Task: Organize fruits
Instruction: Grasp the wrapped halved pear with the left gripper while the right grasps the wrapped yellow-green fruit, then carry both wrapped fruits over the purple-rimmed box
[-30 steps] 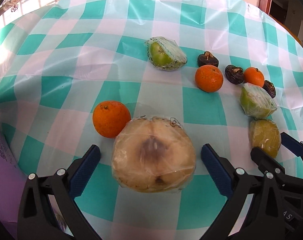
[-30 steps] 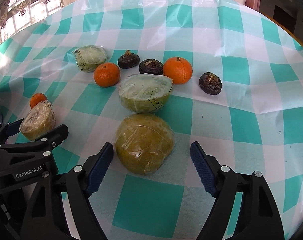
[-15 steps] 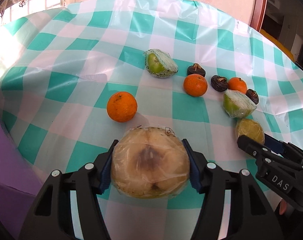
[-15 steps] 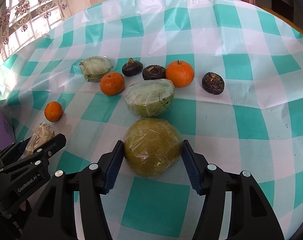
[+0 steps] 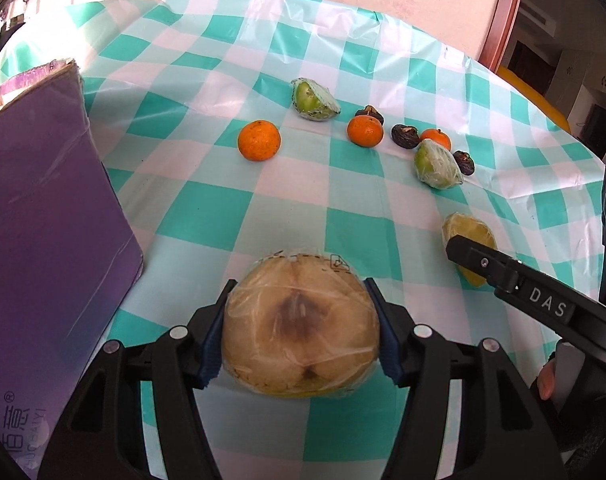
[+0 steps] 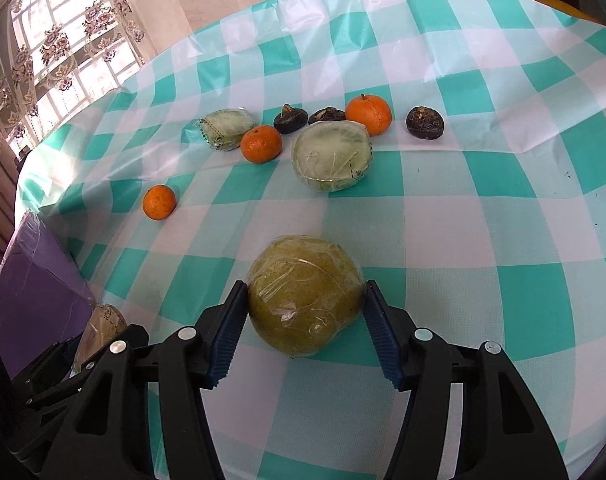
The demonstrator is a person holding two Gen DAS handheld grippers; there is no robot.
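Left gripper [image 5: 301,340] clamped on a wrapped brown fruit half [image 5: 301,330] beside the purple box [image 5: 43,220], right gripper [image 6: 305,322] squeezing a wrapped yellow-green fruit [image 6: 305,298] above the checked cloth [image 6: 483,208], oranges [image 6: 261,144] and dark chestnuts [image 6: 425,122] scattered further back

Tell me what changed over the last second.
Both tongs closed and lifted: the left tongs took the wrapped brown fruit half, the right tongs the wrapped yellow-green fruit half. The oranges, dark fruits and green halves stayed put.
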